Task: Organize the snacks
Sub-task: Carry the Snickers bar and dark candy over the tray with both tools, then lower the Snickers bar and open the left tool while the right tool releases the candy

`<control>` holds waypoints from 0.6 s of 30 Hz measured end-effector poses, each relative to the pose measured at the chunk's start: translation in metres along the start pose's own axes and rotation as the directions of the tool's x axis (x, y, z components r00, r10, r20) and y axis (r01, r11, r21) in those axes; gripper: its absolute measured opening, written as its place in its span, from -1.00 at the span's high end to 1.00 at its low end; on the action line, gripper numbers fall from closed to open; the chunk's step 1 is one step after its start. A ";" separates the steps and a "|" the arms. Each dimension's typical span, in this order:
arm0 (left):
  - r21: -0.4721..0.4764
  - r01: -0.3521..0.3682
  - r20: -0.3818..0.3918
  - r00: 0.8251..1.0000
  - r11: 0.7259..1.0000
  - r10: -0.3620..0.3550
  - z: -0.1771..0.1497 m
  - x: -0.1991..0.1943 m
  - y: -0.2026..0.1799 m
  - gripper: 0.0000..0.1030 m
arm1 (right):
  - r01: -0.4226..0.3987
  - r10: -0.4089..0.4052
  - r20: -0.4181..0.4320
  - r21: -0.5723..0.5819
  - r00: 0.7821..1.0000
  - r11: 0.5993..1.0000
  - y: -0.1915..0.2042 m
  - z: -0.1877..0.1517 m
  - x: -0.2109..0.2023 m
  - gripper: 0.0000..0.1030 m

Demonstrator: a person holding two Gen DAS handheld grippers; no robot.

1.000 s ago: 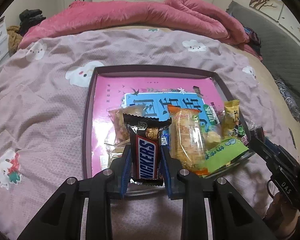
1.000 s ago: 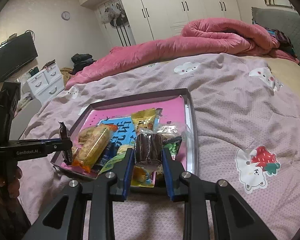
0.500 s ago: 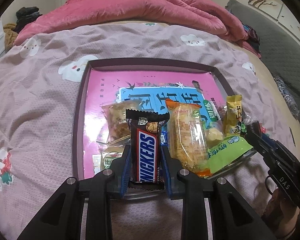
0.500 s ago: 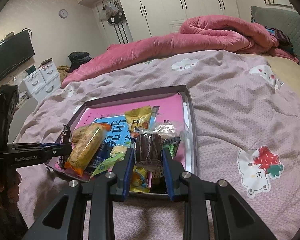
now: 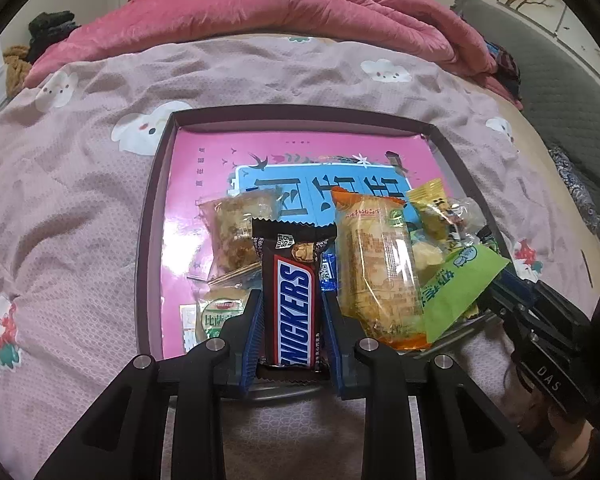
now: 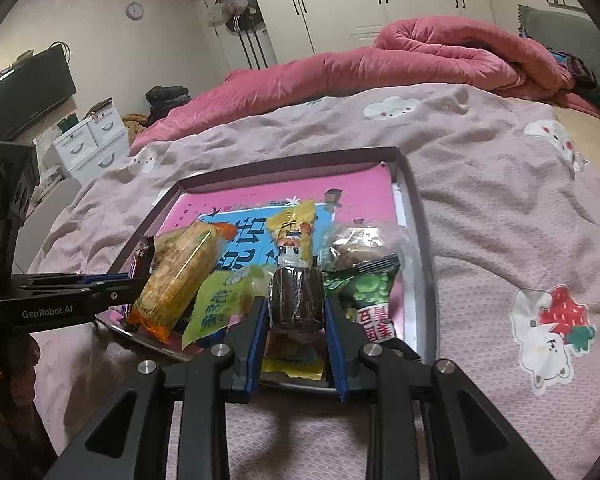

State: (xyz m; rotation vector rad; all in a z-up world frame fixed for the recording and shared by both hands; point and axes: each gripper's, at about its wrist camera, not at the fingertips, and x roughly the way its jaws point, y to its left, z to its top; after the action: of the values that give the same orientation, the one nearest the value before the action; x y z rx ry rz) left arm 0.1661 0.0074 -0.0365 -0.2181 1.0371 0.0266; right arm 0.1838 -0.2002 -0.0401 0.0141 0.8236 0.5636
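My left gripper (image 5: 293,300) is shut on a Snickers bar (image 5: 295,292), held upright over the near end of a dark-rimmed tray (image 5: 148,216) with a pink and blue floor. My right gripper (image 6: 296,308) is shut on a dark chocolate cake in clear wrap (image 6: 297,298), just above the tray's near edge (image 6: 424,280). Several snacks lie piled in the tray: an orange-ended cracker pack (image 5: 380,264), a green packet (image 5: 456,284), a yellow packet (image 6: 294,236), a green pea bag (image 6: 366,292). The left gripper (image 6: 134,282) also shows from the side in the right wrist view.
The tray rests on a mauve bedspread (image 5: 60,200) with cartoon prints. A rumpled pink duvet (image 5: 280,16) lies at the far end of the bed. White drawers (image 6: 88,144) and a wall television (image 6: 24,96) stand to the left; wardrobes (image 6: 360,4) line the back wall.
Both grippers have come a little nearer to the tray and lower, each keeping hold of its snack. The tray looms larger in both views.
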 end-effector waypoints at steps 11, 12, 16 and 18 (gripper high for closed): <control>-0.001 -0.002 -0.004 1.000 1.000 0.002 0.001 0.002 -0.001 0.44 | 0.021 -0.021 0.004 0.002 1.000 1.000 -0.003 -0.001 0.002 0.44; -0.001 -0.002 -0.003 1.000 1.000 0.002 0.001 0.001 -0.001 0.44 | 0.023 -0.023 0.003 0.003 1.000 1.000 -0.004 -0.002 0.002 0.44; -0.004 -0.002 -0.004 1.000 1.000 0.002 0.001 0.002 0.000 0.44 | 0.024 -0.024 -0.002 -0.009 1.000 1.000 -0.003 -0.002 0.003 0.44; -0.005 -0.002 -0.005 1.000 1.000 0.002 0.001 0.002 0.000 0.44 | 0.022 -0.022 -0.005 -0.010 1.000 1.000 -0.003 -0.002 0.004 0.44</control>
State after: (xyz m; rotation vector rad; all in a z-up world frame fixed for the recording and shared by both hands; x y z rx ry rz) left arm 0.1686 0.0070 -0.0379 -0.2217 1.0426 0.0303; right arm 0.1855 -0.2010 -0.0448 -0.0052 0.8247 0.5466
